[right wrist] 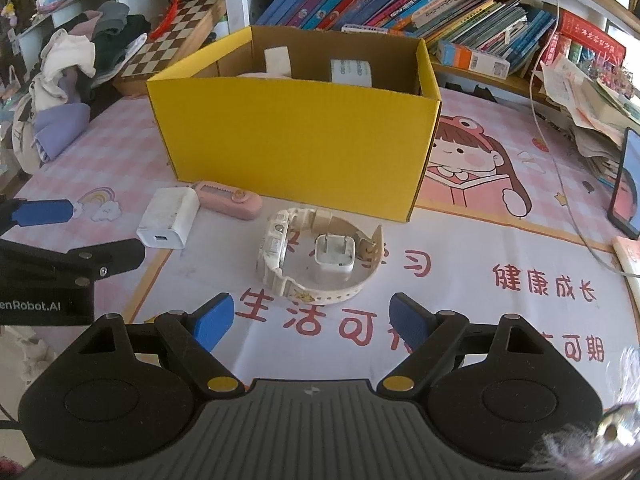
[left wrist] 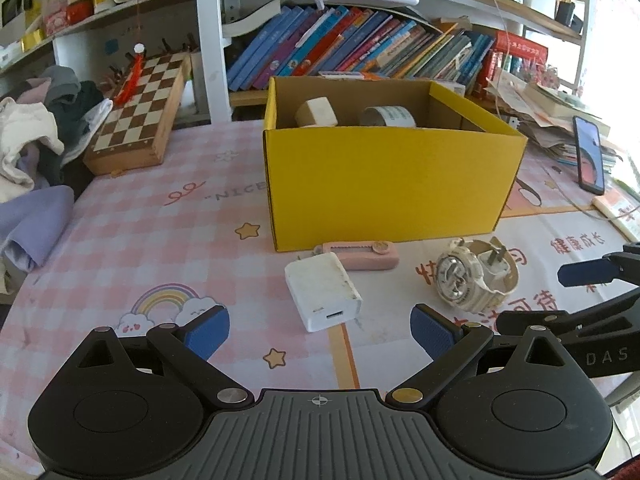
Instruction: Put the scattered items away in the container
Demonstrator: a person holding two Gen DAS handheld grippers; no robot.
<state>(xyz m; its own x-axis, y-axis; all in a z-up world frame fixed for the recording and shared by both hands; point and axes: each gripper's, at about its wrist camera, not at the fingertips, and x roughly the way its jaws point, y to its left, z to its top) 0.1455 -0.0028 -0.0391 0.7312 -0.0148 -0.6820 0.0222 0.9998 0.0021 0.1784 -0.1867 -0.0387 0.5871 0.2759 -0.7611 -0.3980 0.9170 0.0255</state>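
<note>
A yellow cardboard box [left wrist: 384,184] [right wrist: 296,136] stands open on the table with a tape roll [left wrist: 388,117] and a beige block [left wrist: 316,112] inside. In front of it lie a white USB charger [left wrist: 322,290] [right wrist: 168,218], a pink case [left wrist: 360,255] [right wrist: 228,200], a white wristwatch [left wrist: 472,276] [right wrist: 280,248] and a small white plug [right wrist: 334,258] inside the watch strap. My left gripper [left wrist: 320,332] is open and empty, just short of the charger. My right gripper [right wrist: 312,322] is open and empty, just short of the watch.
A chessboard [left wrist: 136,112] and a pile of clothes [left wrist: 36,132] lie at the left. A phone [left wrist: 588,154] [right wrist: 626,184], a cable and stacked papers [right wrist: 592,112] sit at the right. Bookshelves [left wrist: 360,52] stand behind the box.
</note>
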